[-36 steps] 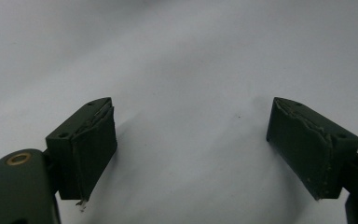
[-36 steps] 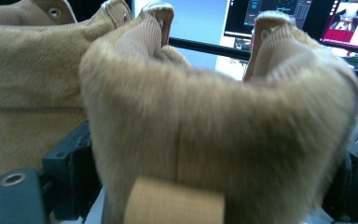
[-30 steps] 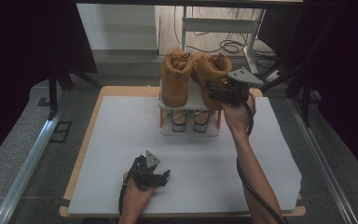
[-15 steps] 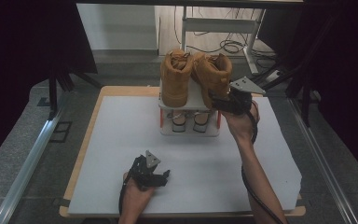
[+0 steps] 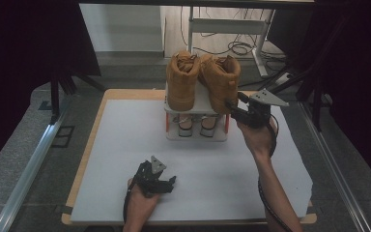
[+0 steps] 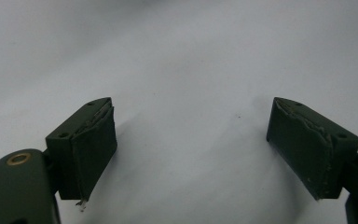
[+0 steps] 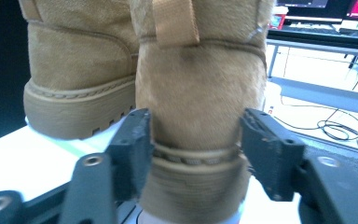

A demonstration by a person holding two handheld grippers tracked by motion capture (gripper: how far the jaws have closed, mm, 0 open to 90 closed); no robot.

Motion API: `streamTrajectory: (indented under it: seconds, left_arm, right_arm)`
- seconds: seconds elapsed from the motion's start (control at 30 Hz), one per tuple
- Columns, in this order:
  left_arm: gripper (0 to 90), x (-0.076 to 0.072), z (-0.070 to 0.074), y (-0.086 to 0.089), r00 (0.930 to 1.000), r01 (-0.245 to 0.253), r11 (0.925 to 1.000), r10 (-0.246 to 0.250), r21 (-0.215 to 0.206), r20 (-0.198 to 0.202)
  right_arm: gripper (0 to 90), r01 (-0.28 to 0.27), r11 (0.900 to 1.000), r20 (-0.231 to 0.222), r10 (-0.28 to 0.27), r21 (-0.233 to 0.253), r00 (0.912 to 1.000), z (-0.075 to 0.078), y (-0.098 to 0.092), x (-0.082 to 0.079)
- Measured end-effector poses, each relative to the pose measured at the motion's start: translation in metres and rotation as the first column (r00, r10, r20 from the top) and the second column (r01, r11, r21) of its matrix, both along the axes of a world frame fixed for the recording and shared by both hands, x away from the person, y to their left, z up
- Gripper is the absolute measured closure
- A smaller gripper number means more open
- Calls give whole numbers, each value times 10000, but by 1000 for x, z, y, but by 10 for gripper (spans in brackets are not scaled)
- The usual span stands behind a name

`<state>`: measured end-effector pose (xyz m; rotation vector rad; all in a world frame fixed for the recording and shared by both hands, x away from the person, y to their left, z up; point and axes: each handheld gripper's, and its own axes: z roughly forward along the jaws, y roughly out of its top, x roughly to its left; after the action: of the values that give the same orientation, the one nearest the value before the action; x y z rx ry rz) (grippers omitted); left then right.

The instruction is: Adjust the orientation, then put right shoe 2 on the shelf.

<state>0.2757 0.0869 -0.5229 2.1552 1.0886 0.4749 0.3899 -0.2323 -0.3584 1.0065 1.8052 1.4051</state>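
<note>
Tan suede boots are standing side by side on top of a small white rack [image 5: 196,104] at the far middle of the bench [image 5: 125,145], heels facing the person, probably so that each can be taken from behind. The right claw [image 5: 233,109] is reaching in at the heel of the right boot [image 5: 221,82]; in the right gripper view its jaws are standing on either side of that heel [image 7: 196,121], low down by the sole's welt, the left jaw touching or nearly touching the suede and the right one just beside it. The jaws are spread about as wide as the heel, and I cannot tell whether they are squeezing yet, so a firm hold is not certain. From the claw, the boot is lying dead ahead at twelve o'clock, with the left boot [image 5: 182,82] at about ten o'clock, just beside its mate. The left claw [image 5: 166,182] is resting low on the bench at the near edge, around six o'clock from the rack and well apart from it, likely parked out of the way; its jaws are standing wide apart over bare white surface, holding nothing.
</note>
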Motion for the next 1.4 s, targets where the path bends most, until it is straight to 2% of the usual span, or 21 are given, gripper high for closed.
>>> streamTrajectory:
  seconds: [0.17, 0.33, 0.47, 0.57, 0.73, 0.9, 1.07, 1.4]
  left_arm:
    - [157, 0, 0, 0, 10000, -19, 10000, 19, -20, 2]
    - [157, 0, 0, 0, 10000, -40, 10000, 40, -26, -15]
    - [157, 0, 0, 0, 10000, -36, 10000, 36, -28, -21]
    - [157, 0, 0, 0, 10000, -30, 10000, 30, -26, -24]
    - [157, 0, 0, 0, 10000, -17, 10000, 17, 0, -4]
    - [157, 0, 0, 0, 10000, -24, 10000, 24, 2, -3]
    - [157, 0, 0, 0, 10000, -20, 10000, 19, 33, 33]
    - [157, 0, 0, -1, 10000, -24, 10000, 24, 13, 29]
  right_arm:
    - [634, -131, 9999, 48, 131, -52, 9999, -3, -10, -8]
    - [754, -106, 9984, -10, 105, -560, 9999, -9, -14, -11]
    - [841, 12, 9934, 18, -10, -1146, 10000, -16, -16, -13]
    - [891, -107, 9919, -60, 100, -1269, 9999, -21, -18, -14]
    - [897, -285, 9949, -137, 273, -969, 9995, -25, -19, -13]
    - [898, -361, 9956, -190, 346, -866, 9992, -25, -18, -12]
    - [897, -514, 9951, -140, 504, -848, 9986, -27, -7, -8]
    - [897, -677, 9951, -343, 654, -716, 9973, -29, 6, 1]
